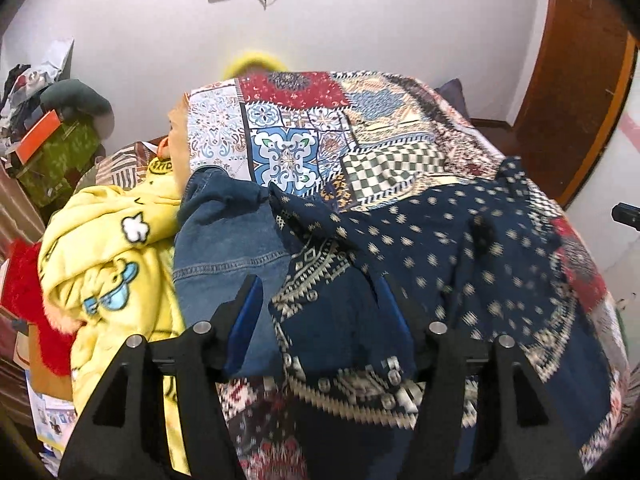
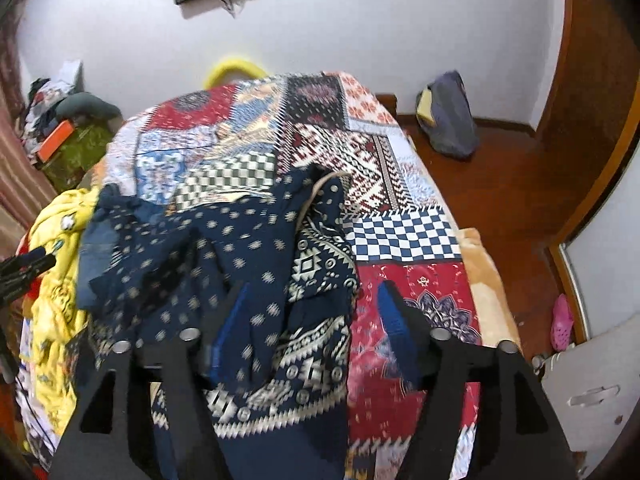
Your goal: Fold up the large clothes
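A navy garment with pale star dots and a cream geometric border lies crumpled on the patchwork bed cover. It also shows in the right wrist view, navy garment, on the cover. My left gripper hovers over its left part, jaws open, the blue pads clear of the cloth. My right gripper hangs over its right edge, also open and holding nothing. Each gripper peeks into the other's view: left gripper, right gripper.
A denim jacket, a yellow cartoon-print blanket and something red and fluffy are piled on the bed's left side. A cluttered shelf stands beyond. Right of the bed are wooden floor, a grey bag and a pink shoe.
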`<act>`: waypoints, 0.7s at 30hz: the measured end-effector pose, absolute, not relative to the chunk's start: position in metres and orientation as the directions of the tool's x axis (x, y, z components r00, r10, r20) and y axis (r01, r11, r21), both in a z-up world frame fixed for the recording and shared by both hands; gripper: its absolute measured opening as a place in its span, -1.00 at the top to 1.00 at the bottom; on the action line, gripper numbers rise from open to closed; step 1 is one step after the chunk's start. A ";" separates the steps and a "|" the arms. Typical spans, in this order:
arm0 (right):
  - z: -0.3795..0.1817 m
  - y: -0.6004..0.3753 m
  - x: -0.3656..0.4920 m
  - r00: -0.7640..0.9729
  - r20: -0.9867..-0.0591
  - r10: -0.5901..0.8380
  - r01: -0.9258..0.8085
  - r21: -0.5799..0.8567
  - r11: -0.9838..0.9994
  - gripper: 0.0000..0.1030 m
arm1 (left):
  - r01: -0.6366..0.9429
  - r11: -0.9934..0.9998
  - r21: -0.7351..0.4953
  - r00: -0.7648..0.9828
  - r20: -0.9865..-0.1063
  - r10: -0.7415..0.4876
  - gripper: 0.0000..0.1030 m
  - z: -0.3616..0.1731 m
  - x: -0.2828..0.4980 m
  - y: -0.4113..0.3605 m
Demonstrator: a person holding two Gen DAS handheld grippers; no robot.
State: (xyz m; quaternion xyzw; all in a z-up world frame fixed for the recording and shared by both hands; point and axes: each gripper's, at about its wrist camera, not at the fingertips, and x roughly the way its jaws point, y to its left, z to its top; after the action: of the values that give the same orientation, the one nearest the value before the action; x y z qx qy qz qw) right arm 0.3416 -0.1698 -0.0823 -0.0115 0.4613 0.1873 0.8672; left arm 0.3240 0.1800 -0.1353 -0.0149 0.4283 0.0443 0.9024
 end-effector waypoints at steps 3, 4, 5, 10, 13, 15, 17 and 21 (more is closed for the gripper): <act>-0.075 -0.173 0.319 0.511 -0.798 0.320 -0.356 0.142 0.923 -0.22 | -0.077 0.997 0.017 0.644 -0.763 0.063 -0.20 -0.126 0.299 0.176; -0.074 -0.173 0.312 0.511 -0.798 0.321 -0.363 0.139 0.921 -0.22 | -0.072 0.997 0.019 0.647 -0.760 0.062 -0.23 -0.124 0.289 0.174; -0.074 -0.174 0.304 0.511 -0.797 0.322 -0.371 0.134 0.919 -0.22 | -0.068 0.997 0.020 0.648 -0.760 0.060 -0.25 -0.123 0.282 0.173; -0.085 -0.175 0.274 0.505 -0.812 0.291 -0.401 0.078 0.913 -0.22 | -0.039 0.998 0.041 0.630 -0.774 0.057 -0.29 -0.131 0.246 0.163; -0.098 -0.178 0.259 0.490 -0.830 0.265 -0.407 0.051 0.912 -0.22 | -0.006 0.999 0.037 0.594 -0.804 0.033 -0.30 -0.150 0.228 0.160; -0.105 -0.178 0.250 0.474 -0.844 0.252 -0.415 0.038 0.909 -0.22 | 0.016 0.999 0.028 0.562 -0.827 0.014 -0.30 -0.166 0.218 0.159; -0.113 -0.176 0.241 0.462 -0.853 0.242 -0.431 0.022 0.902 -0.22 | 0.025 1.000 -0.004 0.528 -0.849 -0.016 -0.30 -0.184 0.208 0.161; -0.133 -0.172 0.228 0.414 -0.872 0.261 -0.448 0.055 0.892 -0.22 | -0.006 0.992 -0.128 0.477 -0.872 -0.109 -0.30 -0.219 0.192 0.169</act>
State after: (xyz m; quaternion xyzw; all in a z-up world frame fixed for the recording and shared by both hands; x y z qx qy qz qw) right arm 0.2282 -0.1724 -0.1334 -0.0938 0.4981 0.2124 0.8355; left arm 0.1923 0.1694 -0.2191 -0.0566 0.5104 -0.0299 0.8576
